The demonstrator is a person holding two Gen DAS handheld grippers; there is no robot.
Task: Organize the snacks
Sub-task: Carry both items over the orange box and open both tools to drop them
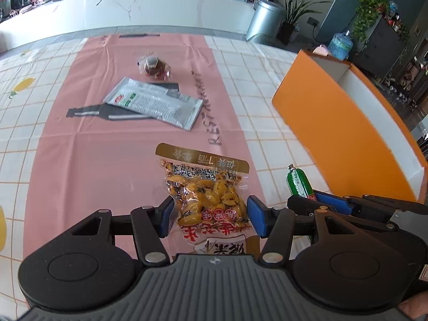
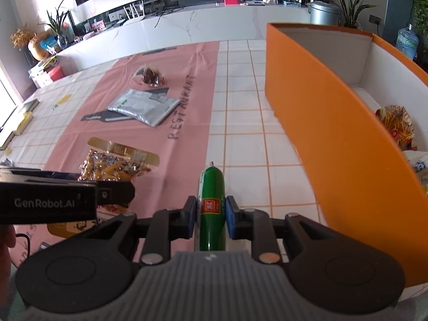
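Observation:
My left gripper (image 1: 208, 219) has its blue pads on both sides of a clear pack of yellow snacks (image 1: 206, 190) with a gold top, lying on the pink mat; the pads are close to its edges but the grip is unclear. My right gripper (image 2: 211, 216) is shut on a green sausage stick (image 2: 211, 198); it also shows in the left wrist view (image 1: 298, 184). The orange box (image 2: 321, 112) stands to the right, with colourful snack packs (image 2: 396, 125) inside. The yellow pack also shows in the right wrist view (image 2: 115, 165).
A silver-grey packet (image 1: 155, 101) lies mid-mat, with a small clear bag of brown sweets (image 1: 155, 67) beyond it. The pink mat (image 1: 93, 160) covers a tiled tablecloth. A white counter (image 1: 133, 8) and a metal bin (image 1: 264, 18) stand behind the table.

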